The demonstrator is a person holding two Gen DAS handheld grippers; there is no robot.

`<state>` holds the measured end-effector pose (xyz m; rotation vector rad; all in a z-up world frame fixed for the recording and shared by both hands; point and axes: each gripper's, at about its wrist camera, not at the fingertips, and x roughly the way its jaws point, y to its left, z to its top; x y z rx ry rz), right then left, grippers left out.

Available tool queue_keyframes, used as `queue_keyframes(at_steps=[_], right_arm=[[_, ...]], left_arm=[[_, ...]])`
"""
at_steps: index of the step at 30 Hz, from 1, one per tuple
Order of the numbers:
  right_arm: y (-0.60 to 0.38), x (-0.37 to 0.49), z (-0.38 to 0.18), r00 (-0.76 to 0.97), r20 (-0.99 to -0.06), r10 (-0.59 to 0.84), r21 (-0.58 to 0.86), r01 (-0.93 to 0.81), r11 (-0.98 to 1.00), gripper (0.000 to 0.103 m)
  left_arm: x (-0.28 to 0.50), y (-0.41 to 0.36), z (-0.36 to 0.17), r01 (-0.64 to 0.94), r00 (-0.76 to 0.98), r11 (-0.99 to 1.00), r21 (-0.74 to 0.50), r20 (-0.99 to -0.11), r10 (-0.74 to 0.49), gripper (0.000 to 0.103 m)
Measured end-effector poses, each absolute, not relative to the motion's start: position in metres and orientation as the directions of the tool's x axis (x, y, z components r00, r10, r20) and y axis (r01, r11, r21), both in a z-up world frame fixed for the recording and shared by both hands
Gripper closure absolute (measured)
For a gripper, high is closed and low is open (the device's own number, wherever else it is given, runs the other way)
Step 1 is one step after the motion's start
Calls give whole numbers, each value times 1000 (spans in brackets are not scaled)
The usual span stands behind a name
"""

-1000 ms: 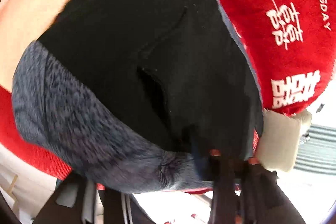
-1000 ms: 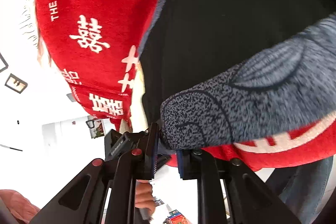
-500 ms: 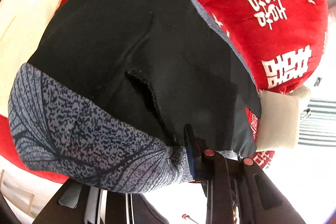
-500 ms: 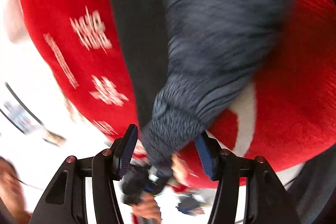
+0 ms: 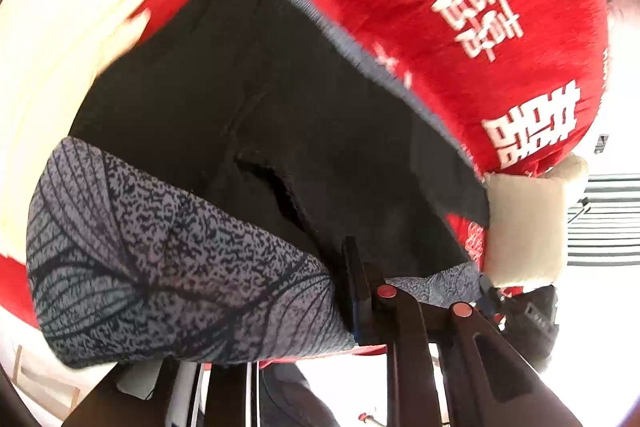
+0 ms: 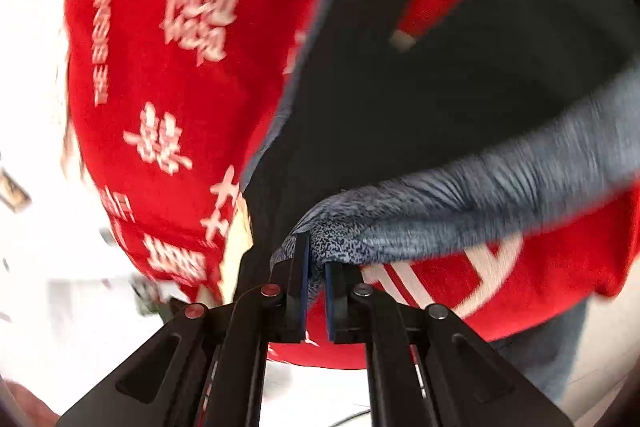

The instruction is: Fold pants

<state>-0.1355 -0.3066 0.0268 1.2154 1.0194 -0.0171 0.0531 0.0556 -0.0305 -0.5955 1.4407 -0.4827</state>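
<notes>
A: The pants [image 5: 304, 131] lie spread black-side-up on the red blanket [image 5: 460, 7], long axis running away from both tools, with the grey patterned waistband [image 5: 172, 259] at the near edge, strung between them.

B: Grips?

A: Right tool [image 6: 315, 283] has just closed on one waistband end. Left tool [image 5: 420, 291] has been narrowing, pinching the other end.

B: Hidden?

A: The legs' far ends are cut off, and the left tool's far finger sits behind cloth.

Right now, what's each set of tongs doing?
Left tongs: closed on the pants at the grey waistband.
Right tongs: just closed, pinching the waistband too.
</notes>
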Motion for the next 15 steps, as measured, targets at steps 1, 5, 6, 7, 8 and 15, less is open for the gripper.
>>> queue_keyframes(at_steps=[1, 5, 6, 7, 8, 15], right_arm=[[-314, -119, 37, 566, -656, 499, 755, 497, 427, 96], [-342, -60, 45, 507, -682, 528, 731, 471, 493, 96], [-351, -40, 43, 487, -687, 539, 727, 466, 505, 96], [-355, -29, 43, 472, -690, 548, 723, 463, 512, 96], [-358, -17, 38, 454, -695, 558, 719, 461, 520, 96], [-368, 96, -29, 252, -763, 596, 636, 457, 621, 96]], left_arm=[[60, 52, -25, -42, 92, 763, -645, -763, -640, 81], [104, 35, -10, -18, 142, 768, -640, -762, -632, 81], [119, 30, -8, -6, 156, 776, -630, -768, -622, 81], [130, 27, -8, 1, 166, 782, -623, -771, -615, 81], [144, 23, -11, 3, 178, 792, -610, -779, -601, 81], [222, 3, -62, -38, 188, 858, -513, -847, -498, 77]])
